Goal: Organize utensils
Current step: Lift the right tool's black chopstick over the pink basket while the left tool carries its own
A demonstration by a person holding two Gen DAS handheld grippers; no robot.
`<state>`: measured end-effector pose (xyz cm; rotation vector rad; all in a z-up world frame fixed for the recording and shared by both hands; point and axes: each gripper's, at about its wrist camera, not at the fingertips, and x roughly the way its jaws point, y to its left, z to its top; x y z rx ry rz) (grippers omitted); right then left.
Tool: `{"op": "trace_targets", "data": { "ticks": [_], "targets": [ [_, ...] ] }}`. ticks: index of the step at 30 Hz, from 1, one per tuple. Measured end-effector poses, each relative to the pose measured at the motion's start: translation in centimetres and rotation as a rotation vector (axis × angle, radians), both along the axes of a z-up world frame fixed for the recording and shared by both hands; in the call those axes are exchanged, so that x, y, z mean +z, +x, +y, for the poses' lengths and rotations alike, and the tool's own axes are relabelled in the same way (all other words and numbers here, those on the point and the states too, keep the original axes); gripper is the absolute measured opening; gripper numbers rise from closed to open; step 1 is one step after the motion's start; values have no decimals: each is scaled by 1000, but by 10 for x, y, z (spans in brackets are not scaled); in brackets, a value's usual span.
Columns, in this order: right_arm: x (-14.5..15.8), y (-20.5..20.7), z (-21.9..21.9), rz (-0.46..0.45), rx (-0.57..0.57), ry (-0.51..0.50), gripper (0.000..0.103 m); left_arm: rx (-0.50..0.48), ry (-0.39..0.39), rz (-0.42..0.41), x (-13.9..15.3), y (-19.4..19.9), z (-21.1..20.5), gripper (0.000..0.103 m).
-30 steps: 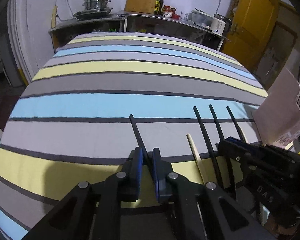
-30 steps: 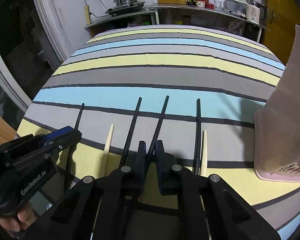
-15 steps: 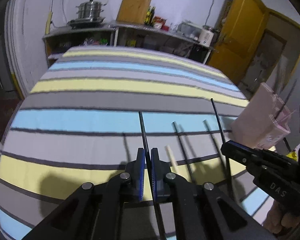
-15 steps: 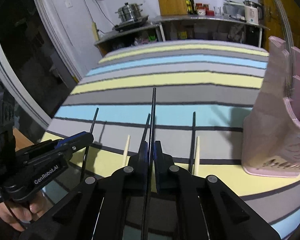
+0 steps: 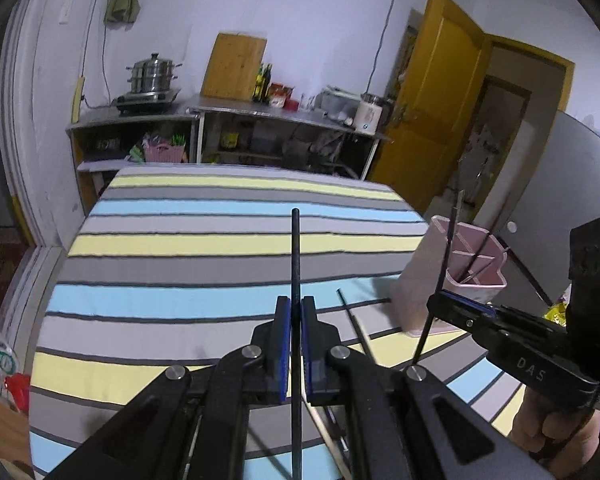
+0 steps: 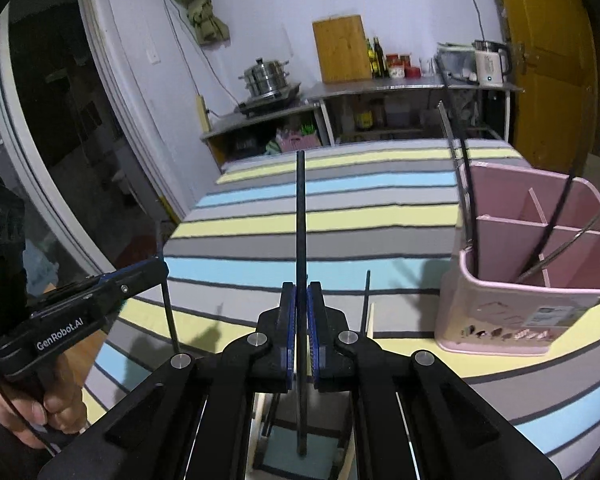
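Note:
My left gripper [image 5: 294, 320] is shut on a black chopstick [image 5: 295, 256] and holds it upright above the striped table [image 5: 180, 272]. My right gripper [image 6: 301, 304] is shut on another black chopstick [image 6: 301, 216], also raised and pointing up. The right gripper also shows in the left wrist view [image 5: 460, 310], with its chopstick next to the pink utensil holder [image 5: 424, 284]. The holder [image 6: 512, 304] stands at the right and has several chopsticks in its compartments. A black chopstick [image 6: 366, 300] and a pale wooden one [image 6: 370, 320] lie on the table below.
A steel counter [image 5: 268, 110] with a pot, bottles and a kettle stands beyond the table's far edge. A yellow door [image 5: 432, 100] is at the right. The left gripper [image 6: 80, 308] shows at the left of the right wrist view.
Both grippers have lifted their chopsticks off the table and tilted up. The pink holder has come into fuller view at the right.

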<state>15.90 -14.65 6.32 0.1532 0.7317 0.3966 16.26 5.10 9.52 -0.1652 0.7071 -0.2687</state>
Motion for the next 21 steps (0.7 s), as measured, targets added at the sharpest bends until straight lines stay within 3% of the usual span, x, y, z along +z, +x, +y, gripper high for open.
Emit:
{"op": "trace_targets", "data": {
  "ticks": [10,21],
  "targets": [
    [21,-26,-21,-58,-35,29,6,-48,-3,-50,32,-11,-20,4],
    [40,-40,-54,-99,-98,45,6,-136,-37,-56,48,-7,-60,4]
  ]
}}
